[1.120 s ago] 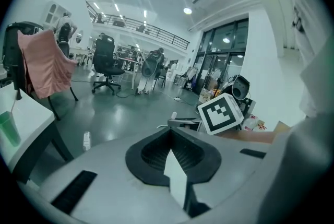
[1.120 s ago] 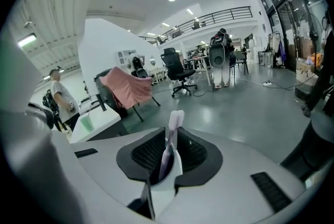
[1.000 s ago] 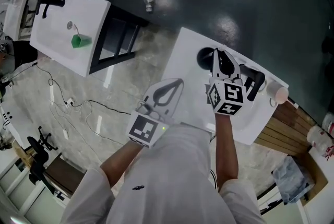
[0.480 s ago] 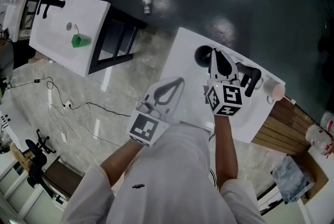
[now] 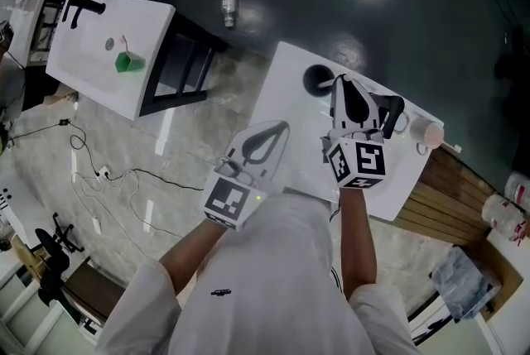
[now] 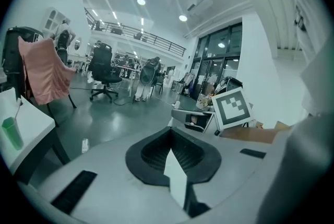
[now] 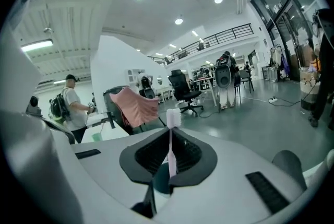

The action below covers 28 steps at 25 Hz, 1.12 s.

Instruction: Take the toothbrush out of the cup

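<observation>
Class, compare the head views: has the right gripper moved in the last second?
Yes, slightly. Holding the toothbrush, the right gripper has drawn back from the black drain toward the person and the white counter's near edge.

We saw a slim toothbrush (image 7: 171, 147) with a pale pink plastic handle and a white bristle head. It stood upright, its handle pinched between the closed tongs of the right gripper (image 7: 169, 133), and its head poked above their tips. Its lower end ran down in front of a dark teal rounded shape (image 7: 158, 180) just beneath the tongs. We could not tell whether that was the cup.
</observation>
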Each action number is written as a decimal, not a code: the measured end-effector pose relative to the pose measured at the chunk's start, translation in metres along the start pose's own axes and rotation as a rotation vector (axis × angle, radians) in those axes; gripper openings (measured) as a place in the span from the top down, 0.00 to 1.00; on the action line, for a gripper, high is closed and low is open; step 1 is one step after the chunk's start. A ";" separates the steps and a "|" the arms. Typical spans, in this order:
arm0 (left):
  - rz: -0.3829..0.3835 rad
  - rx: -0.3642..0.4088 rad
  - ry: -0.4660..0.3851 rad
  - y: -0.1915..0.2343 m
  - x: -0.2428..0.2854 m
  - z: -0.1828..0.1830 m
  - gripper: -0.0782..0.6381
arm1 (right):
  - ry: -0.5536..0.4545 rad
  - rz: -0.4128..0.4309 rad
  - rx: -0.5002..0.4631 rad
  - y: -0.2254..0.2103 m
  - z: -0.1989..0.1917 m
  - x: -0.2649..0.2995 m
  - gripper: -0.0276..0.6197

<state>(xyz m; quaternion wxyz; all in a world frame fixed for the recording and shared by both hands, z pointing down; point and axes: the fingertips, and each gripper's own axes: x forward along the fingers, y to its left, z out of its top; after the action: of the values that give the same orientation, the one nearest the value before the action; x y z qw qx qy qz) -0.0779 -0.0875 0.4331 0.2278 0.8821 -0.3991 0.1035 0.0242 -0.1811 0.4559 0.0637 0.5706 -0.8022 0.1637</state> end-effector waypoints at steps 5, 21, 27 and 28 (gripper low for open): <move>0.001 0.029 -0.041 -0.006 -0.014 0.009 0.89 | -0.060 0.008 -0.016 0.010 0.023 -0.023 0.94; -0.069 0.085 -0.132 -0.037 -0.040 0.032 0.89 | -0.181 -0.083 -0.058 0.021 0.065 -0.116 0.94; -0.082 0.093 -0.149 -0.046 -0.045 0.037 0.89 | -0.192 -0.113 -0.086 0.021 0.061 -0.148 0.94; -0.085 0.096 -0.151 -0.048 -0.045 0.038 0.89 | -0.194 -0.112 -0.092 0.021 0.061 -0.153 0.94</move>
<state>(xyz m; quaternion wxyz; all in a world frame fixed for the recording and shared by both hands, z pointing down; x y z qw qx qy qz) -0.0719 -0.0487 0.3680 0.1587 0.9134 -0.3719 0.0462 0.0616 -0.0579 0.3505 0.0207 0.6242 -0.7781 0.0671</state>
